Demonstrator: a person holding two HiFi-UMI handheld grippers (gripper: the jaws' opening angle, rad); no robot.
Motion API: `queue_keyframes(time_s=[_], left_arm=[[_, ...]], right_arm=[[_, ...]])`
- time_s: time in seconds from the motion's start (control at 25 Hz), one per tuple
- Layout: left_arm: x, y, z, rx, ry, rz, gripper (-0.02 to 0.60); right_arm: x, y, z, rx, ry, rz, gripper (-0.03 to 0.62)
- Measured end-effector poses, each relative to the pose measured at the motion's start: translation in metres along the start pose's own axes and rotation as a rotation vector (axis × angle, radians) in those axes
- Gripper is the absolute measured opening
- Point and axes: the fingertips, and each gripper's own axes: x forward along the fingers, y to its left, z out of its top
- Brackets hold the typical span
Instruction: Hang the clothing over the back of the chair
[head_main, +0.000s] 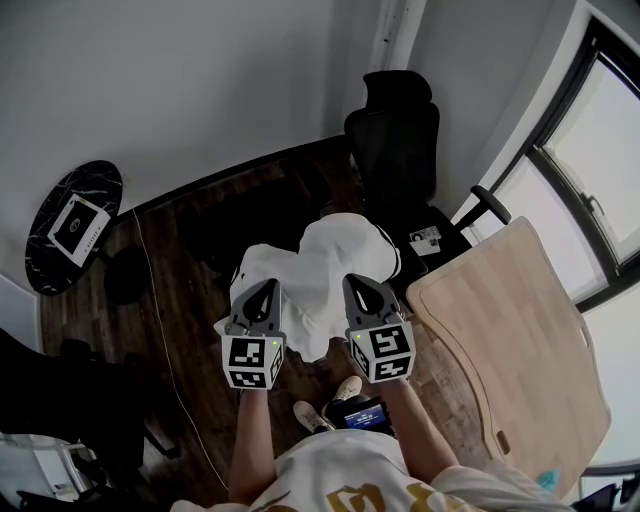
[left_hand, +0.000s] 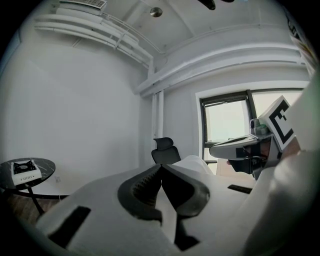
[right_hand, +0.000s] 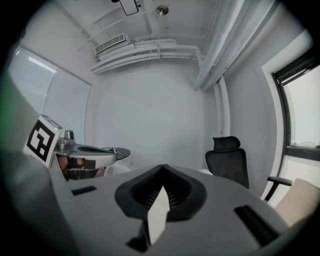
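Two claws are closest, one in each of the person's hands. The left claw (head_main: 268, 286) and the right claw (head_main: 358, 281) sit side by side, a little apart. Both point away from the person. Each claw is pinched tight on the same white piece of clothing (head_main: 322, 262). The left gripper view shows a strip of white cloth caught between its closed jaws. The right gripper view shows the same for the right claw.

There is one piece of clothing. It hangs bunched up between the two claws and spills out past their tips, up off the dark wood floor (head_main: 190, 300).

Just past the tips of the claws stands one black chair (head_main: 398, 150) with a headrest and armrests. The clothing is not over the chair's back. It is close in front of the chair, but I cannot tell if it touches the seat.

There are two tables. A light wooden table (head_main: 510, 330) is beside the right claw, on its right. A round black table (head_main: 72, 222) is well off to the left of the left claw. One flat thing with a white edge (head_main: 80, 226) lies on it.

Under the claws, two pale shoes (head_main: 345, 390) stand on the floor. A big window (head_main: 590, 150) is past the wooden table, far right of the right claw.
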Motion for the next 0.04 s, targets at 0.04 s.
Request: queue_keyframes(time_s=[0.04], left_arm=[[0.0005, -0.0007, 0.0004, 0.003, -0.002, -0.001, 0.02]], right_arm=[[-0.0001, 0.0001, 0.0001, -0.001, -0.001, 0.001, 0.012]])
